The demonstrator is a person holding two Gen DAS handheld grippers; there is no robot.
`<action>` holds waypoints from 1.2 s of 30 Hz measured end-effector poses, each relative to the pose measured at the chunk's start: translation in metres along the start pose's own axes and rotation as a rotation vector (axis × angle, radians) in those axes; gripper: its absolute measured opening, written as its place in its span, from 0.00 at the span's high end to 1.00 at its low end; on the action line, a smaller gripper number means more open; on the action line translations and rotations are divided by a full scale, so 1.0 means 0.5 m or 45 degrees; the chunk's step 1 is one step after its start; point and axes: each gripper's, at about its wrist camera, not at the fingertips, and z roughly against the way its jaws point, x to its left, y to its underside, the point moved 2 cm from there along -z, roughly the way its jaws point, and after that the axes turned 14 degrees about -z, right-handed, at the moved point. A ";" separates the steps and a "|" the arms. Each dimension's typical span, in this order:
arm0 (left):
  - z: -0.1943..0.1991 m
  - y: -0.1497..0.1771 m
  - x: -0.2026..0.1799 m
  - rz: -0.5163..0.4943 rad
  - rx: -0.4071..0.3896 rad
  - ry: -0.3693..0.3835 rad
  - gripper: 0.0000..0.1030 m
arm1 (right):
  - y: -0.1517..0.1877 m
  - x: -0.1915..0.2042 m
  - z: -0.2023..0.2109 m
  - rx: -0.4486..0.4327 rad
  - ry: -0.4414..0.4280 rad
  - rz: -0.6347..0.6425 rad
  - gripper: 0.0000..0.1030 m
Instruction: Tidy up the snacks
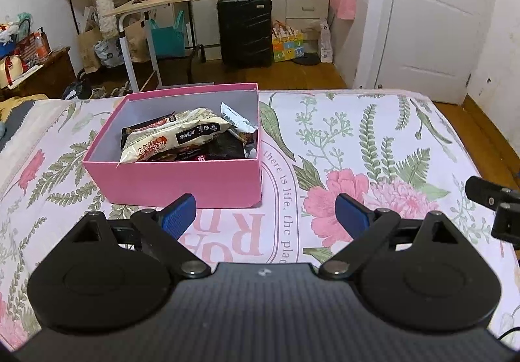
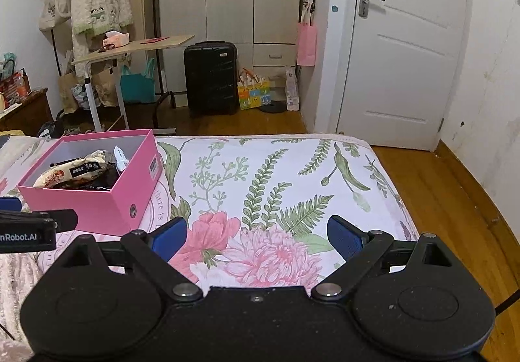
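A pink box sits open on the flowered bedspread, near the foot edge of the bed. Inside it lie the snacks: a cream noodle packet on top, dark packets under and beside it, and a white wrapper leaning in the box's far right corner.

The left gripper hovers over the bedspread just in front of the box's near wall and slightly to the right of it, its blue pads spread wide with nothing between them; it is released. The box's near right corner lies just beyond the left pad.

The right gripper is also released, jaws wide apart over a pink flower printed on the bedspread, holding nothing. From its view the box lies ahead and well to the left, with a metal eyelet on the end wall facing that side. The left gripper's tip shows at the left edge, just in front of the box.

Beyond the box, across the wooden floor, stand a black suitcase and a white door.
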 end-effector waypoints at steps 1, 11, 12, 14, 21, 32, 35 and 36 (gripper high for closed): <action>-0.002 0.000 0.000 -0.001 0.004 -0.003 0.10 | 0.001 0.001 -0.001 -0.002 0.000 0.002 0.07; -0.031 0.005 0.001 0.008 0.040 0.012 0.10 | 0.007 -0.001 -0.019 0.007 0.015 -0.010 0.07; -0.033 0.006 0.002 0.009 0.040 0.015 0.10 | 0.007 -0.001 -0.019 0.006 0.017 -0.010 0.07; -0.034 0.005 0.002 0.005 0.039 0.013 0.10 | 0.007 0.000 -0.020 0.007 0.020 -0.009 0.07; -0.034 0.007 0.002 0.005 0.044 0.005 0.09 | 0.008 0.002 -0.021 0.007 0.021 -0.006 0.07; -0.039 0.017 -0.002 0.006 0.059 -0.012 0.08 | 0.010 0.002 -0.026 0.017 0.029 -0.004 0.07; -0.037 0.016 -0.002 0.008 0.051 -0.022 0.08 | 0.011 0.002 -0.028 0.020 0.035 -0.005 0.07; -0.037 0.016 -0.002 0.007 0.050 -0.026 0.07 | 0.009 0.002 -0.030 0.022 0.036 -0.005 0.07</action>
